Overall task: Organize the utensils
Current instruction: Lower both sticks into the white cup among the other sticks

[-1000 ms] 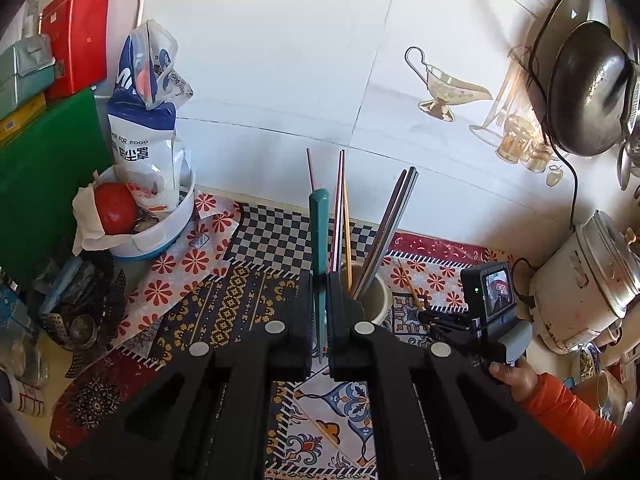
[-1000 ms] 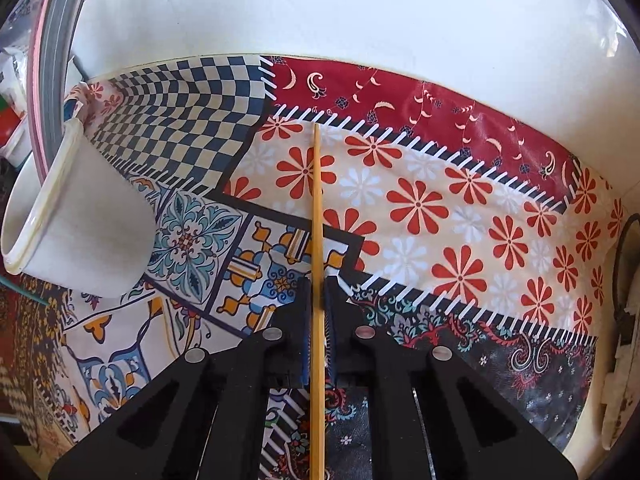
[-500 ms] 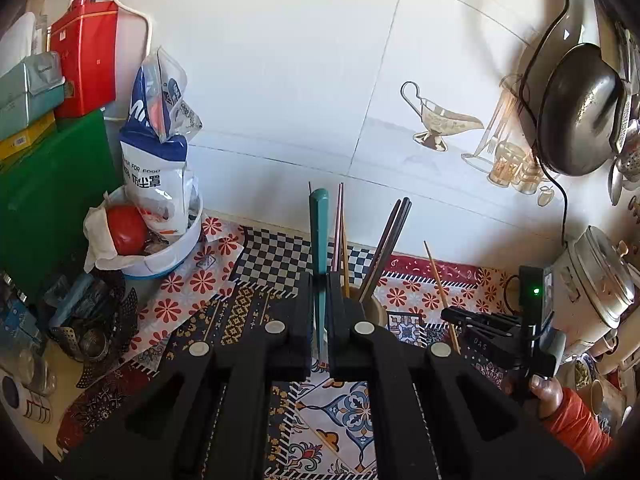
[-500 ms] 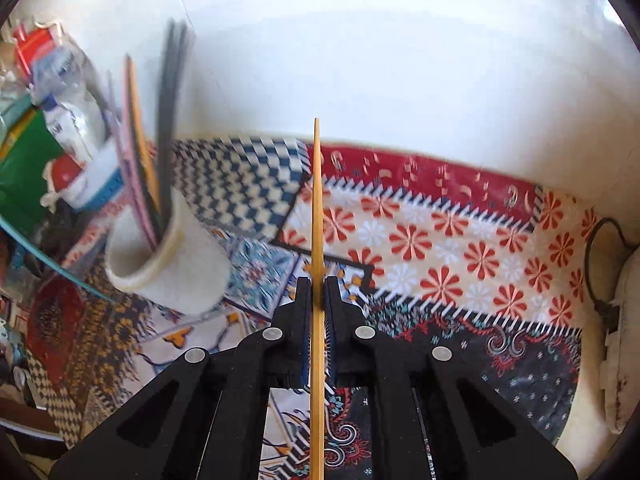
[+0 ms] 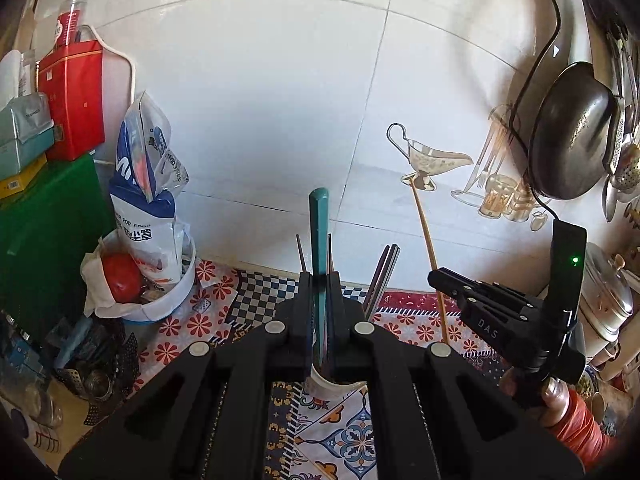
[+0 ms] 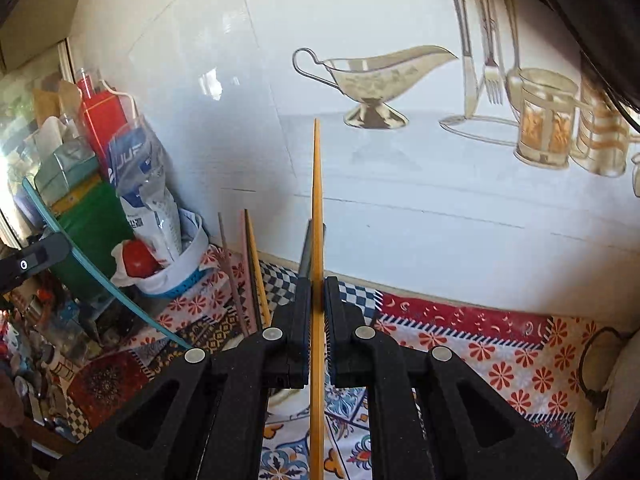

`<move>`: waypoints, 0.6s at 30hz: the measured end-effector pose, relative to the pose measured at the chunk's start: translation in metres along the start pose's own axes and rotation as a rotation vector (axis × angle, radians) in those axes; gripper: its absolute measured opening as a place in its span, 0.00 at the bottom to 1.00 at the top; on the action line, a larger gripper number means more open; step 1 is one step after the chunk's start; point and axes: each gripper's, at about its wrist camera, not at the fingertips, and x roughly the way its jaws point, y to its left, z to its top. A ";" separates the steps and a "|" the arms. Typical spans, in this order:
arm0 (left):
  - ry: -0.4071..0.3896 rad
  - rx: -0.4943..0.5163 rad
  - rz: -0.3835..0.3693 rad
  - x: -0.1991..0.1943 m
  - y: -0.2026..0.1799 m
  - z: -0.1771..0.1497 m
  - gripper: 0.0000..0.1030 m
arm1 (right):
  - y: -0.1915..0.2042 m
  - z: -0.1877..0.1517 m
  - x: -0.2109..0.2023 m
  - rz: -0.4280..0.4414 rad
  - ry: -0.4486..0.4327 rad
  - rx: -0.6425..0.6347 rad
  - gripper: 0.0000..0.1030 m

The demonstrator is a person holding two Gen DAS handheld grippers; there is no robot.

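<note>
White tiled wall (image 5: 260, 120) behind a counter's patterned patchwork cloth (image 6: 500, 344).

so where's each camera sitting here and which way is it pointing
Left wrist: on the left gripper, looking down along its fingers at the white cup and tiled wall; the teal utensil is clamped between them, the right gripper and an orange sleeve at right.
Right wrist: on the right gripper, facing the same wall, clamped on a yellow chopstick.
Shared: both utensils, patterned cloth, gravy-boat tile picture.
</note>
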 end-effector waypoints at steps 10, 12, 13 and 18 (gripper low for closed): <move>0.056 -0.011 -0.009 0.035 0.004 -0.002 0.04 | 0.041 0.008 0.032 0.055 -0.078 0.003 0.05; 0.069 -0.011 -0.011 0.041 0.006 -0.003 0.04 | 0.045 0.009 0.039 0.059 -0.091 0.007 0.05; 0.076 -0.012 -0.013 0.045 0.007 -0.004 0.04 | 0.048 0.009 0.043 0.054 -0.098 0.004 0.05; 0.118 -0.020 -0.024 0.064 0.013 -0.008 0.04 | 0.050 0.002 0.063 0.034 -0.106 -0.005 0.05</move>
